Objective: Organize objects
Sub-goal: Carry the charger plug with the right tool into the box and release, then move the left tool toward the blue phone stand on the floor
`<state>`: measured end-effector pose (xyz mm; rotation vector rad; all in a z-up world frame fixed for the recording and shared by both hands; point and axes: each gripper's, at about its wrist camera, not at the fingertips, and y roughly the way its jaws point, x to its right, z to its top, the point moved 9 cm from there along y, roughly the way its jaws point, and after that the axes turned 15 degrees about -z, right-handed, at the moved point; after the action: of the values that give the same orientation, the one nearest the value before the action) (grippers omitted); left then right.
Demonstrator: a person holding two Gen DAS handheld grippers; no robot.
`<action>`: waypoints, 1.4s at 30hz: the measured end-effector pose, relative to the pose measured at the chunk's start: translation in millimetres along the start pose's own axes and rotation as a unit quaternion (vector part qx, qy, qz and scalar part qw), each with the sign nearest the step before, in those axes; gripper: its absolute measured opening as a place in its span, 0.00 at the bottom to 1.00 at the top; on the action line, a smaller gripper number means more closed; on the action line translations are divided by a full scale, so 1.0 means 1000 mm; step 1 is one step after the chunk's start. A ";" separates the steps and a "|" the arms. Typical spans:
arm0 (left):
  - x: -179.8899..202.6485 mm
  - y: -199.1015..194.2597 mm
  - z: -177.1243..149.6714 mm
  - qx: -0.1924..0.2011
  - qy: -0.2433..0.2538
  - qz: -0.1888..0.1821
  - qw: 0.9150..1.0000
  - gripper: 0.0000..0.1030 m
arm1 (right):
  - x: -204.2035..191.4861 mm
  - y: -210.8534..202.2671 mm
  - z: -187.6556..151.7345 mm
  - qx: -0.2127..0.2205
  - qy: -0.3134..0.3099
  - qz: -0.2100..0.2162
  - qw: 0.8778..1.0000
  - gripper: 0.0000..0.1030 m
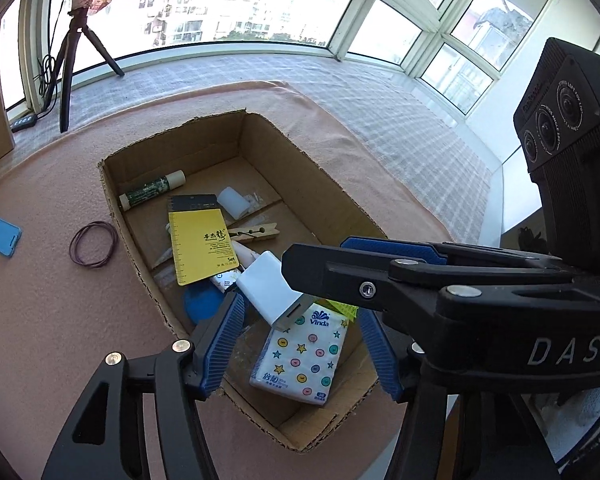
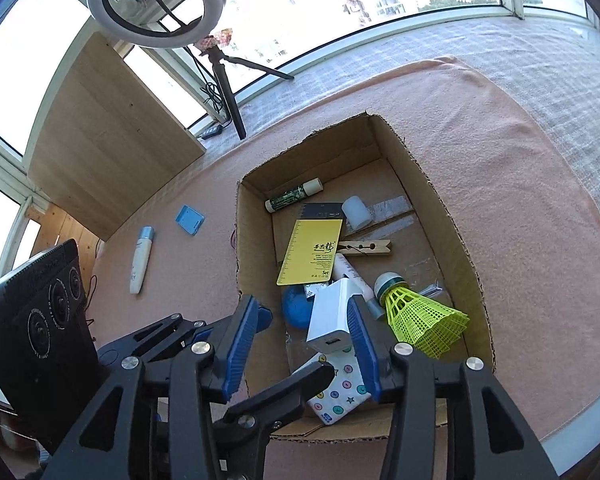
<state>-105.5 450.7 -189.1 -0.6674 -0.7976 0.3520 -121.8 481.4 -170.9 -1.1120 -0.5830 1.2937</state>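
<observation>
An open cardboard box (image 1: 148,272) (image 2: 460,240) lies on the pink cloth. Inside are a yellow card (image 1: 200,246) (image 2: 312,254), a glue stick (image 1: 152,190) (image 2: 294,195), a clothespin (image 1: 256,234) (image 2: 366,247), a white cap (image 1: 234,202) (image 2: 357,212), a tissue pack (image 1: 300,356) (image 2: 340,394), a blue disc (image 1: 202,304) (image 2: 294,307), a yellow shuttlecock (image 2: 418,316) and a white charger (image 1: 270,290) (image 2: 334,322). My left gripper (image 1: 300,342) is open over the box's near end. My right gripper (image 2: 304,344) is open, its fingers either side of the charger, which rests in the box.
On the cloth left of the box lie a blue plastic piece (image 1: 2,236) (image 2: 189,220), a rubber band loop (image 1: 93,244) and a white bottle (image 2: 142,260). A ring light on a tripod (image 2: 156,0) (image 1: 74,52) stands by the windows. A wooden panel (image 2: 112,152) leans at the left.
</observation>
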 end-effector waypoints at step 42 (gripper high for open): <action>-0.217 -0.247 -0.132 0.122 -0.199 0.146 0.961 0.61 | -0.175 0.121 0.030 -0.102 -0.169 -0.054 0.979 0.44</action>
<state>-137.4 97.9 -208.9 -0.4857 -1.0185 0.8605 -243.7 313.8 -225.8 -1.0142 -1.0349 1.3594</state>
